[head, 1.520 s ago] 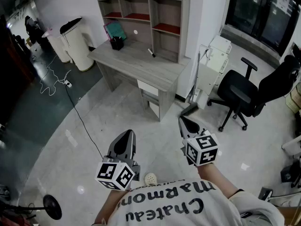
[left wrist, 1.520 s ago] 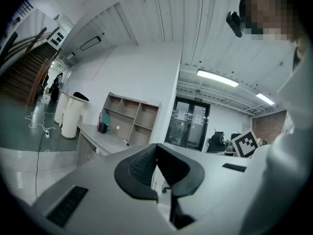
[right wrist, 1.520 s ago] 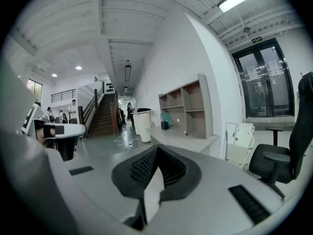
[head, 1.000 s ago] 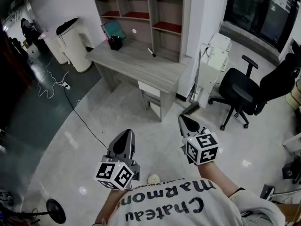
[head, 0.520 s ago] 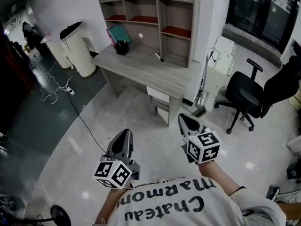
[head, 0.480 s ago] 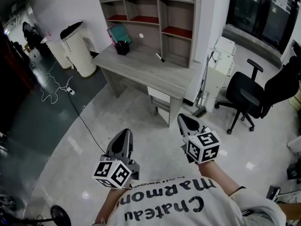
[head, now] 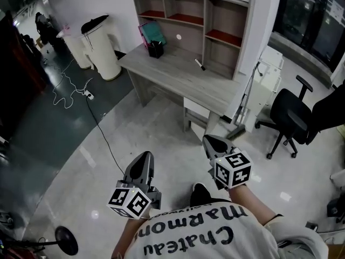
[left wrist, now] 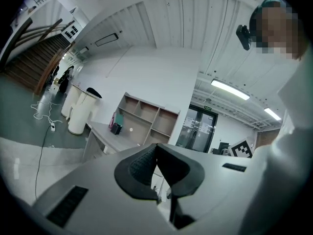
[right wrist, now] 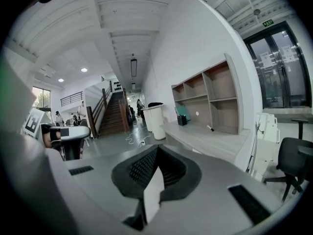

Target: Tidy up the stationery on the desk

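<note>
A marker (head: 200, 64) is lying on the desk (head: 178, 85) well ahead of both claws. A black pen holder (head: 156, 48) and a teal folder (head: 152, 33) are standing to its left, far beyond the left gripper (head: 144, 157) (all three are sitting in front of the shelf unit (head: 215, 20)). The left gripper is keeping its jaws pressed together with nothing between them, and the right gripper (head: 209, 140) is likewise holding its jaws fully together, gripping nothing. A black office chair (head: 288, 109) is standing off to the right gripper's right, and a cable (head: 99, 131) is trailing over the floor to the left gripper's left.
</note>
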### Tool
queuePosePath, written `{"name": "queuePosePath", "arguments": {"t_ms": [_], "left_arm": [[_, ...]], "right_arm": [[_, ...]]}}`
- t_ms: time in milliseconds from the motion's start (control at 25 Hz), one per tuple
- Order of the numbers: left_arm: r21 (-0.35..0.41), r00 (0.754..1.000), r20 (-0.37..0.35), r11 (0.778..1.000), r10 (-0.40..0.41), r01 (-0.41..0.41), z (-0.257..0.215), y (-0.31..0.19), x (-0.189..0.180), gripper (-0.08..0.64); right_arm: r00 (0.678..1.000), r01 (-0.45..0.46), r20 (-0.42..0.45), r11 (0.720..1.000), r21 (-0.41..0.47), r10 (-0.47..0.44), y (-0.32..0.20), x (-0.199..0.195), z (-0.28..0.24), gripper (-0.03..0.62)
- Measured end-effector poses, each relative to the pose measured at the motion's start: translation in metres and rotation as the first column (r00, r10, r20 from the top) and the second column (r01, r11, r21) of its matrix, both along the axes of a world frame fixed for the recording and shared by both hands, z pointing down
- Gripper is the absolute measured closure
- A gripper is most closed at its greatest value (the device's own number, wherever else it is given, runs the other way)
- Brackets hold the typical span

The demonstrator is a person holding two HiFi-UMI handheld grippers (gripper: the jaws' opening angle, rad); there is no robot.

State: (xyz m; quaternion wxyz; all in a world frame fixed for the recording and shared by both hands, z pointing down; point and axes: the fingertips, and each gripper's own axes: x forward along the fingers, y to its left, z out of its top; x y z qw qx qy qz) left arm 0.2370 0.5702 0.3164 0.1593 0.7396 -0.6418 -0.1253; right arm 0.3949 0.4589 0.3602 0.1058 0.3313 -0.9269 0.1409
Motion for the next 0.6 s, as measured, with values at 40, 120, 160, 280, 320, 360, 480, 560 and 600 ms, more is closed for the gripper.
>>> {"name": "queuePosePath", "arguments": {"t_ms": [40, 120, 160, 280, 320, 360, 480, 560, 600], "left_arm": [[-0.003, 1.0, -0.01, 1.0, -0.004, 0.004, 0.004, 0.001, -0.004, 0.545], [-0.018, 1.0, -0.024, 1.0, -0.019, 0.018, 0.012, 0.001, -0.013, 0.545], [-0.025, 0.999, -0.029, 0.999, -0.029, 0.029, 0.016, -0.001, -0.017, 0.545], [-0.026, 0.998, -0.038, 0.998, -0.051, 0.05, 0.019, -0.012, -0.029, 0.545], [-0.023, 0.998, -0.036, 0.998, -0.053, 0.053, 0.018, -0.018, -0.032, 0.545], [-0.019, 0.998, -0.032, 0.998, -0.055, 0.055, 0.017, -0.025, -0.035, 0.545], [-0.018, 0.998, -0.017, 0.998, -0.066, 0.066, 0.013, -0.048, -0.045, 0.545], [-0.013, 0.997, -0.018, 0.997, -0.077, 0.077, 0.012, -0.065, -0.054, 0.545], [-0.011, 0.996, -0.022, 0.996, -0.084, 0.084, 0.011, -0.075, -0.06, 0.545]], "right_arm": [[1.0, 0.012, -0.005, 1.0, -0.01, -0.012, 0.0, -0.007, 0.004, 0.58], [0.999, 0.037, -0.012, 0.999, -0.03, -0.037, -0.001, -0.02, 0.013, 0.58], [0.999, 0.049, -0.015, 0.998, -0.038, -0.049, -0.002, -0.026, 0.016, 0.58], [0.997, 0.075, -0.022, 0.996, -0.045, -0.076, -0.014, -0.038, 0.022, 0.58], [0.997, 0.079, -0.022, 0.996, -0.046, -0.08, -0.021, -0.041, 0.023, 0.58], [0.997, 0.08, -0.02, 0.996, -0.049, -0.081, -0.029, -0.044, 0.023, 0.58], [0.996, 0.083, -0.009, 0.995, -0.051, -0.083, -0.058, -0.054, 0.022, 0.58], [0.996, 0.091, -0.005, 0.995, -0.048, -0.091, -0.077, -0.064, 0.021, 0.58], [0.995, 0.096, -0.005, 0.994, -0.046, -0.097, -0.087, -0.069, 0.02, 0.58]]}}
